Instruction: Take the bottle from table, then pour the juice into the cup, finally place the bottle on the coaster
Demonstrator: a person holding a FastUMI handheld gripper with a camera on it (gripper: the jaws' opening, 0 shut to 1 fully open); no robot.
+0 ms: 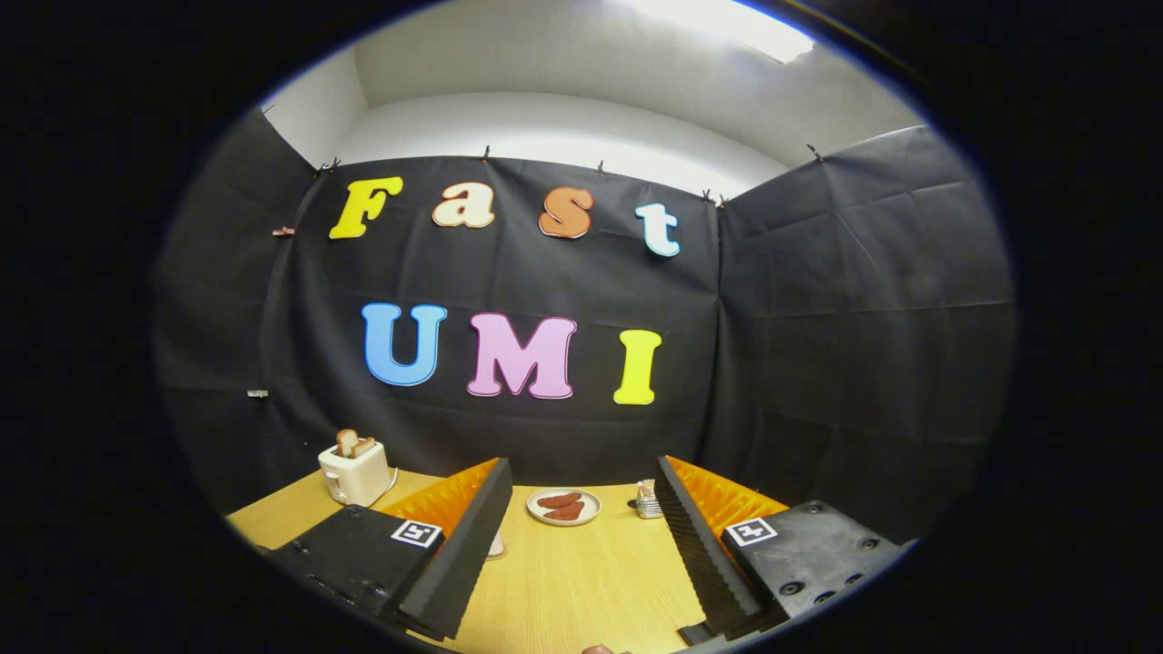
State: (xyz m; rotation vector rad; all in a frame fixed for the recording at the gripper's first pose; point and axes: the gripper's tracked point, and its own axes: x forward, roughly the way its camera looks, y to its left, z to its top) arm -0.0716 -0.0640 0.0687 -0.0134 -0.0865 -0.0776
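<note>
My gripper [581, 472] is held above a light wooden table [572, 581], open, with a wide gap and nothing between its fingers. A pale, pinkish-white thing [496, 546] peeks out from behind the left finger [463, 545]; I cannot tell what it is. A small brownish rounded top [600, 649] shows low down between the finger bases, too little of it to identify.
A white toaster [354, 472] with bread slices stands at the table's far left. A white plate [563, 507] with reddish-brown food lies beyond the fingers, near the black cloth wall. A small pale stack [647, 500] sits beside the right finger's tip.
</note>
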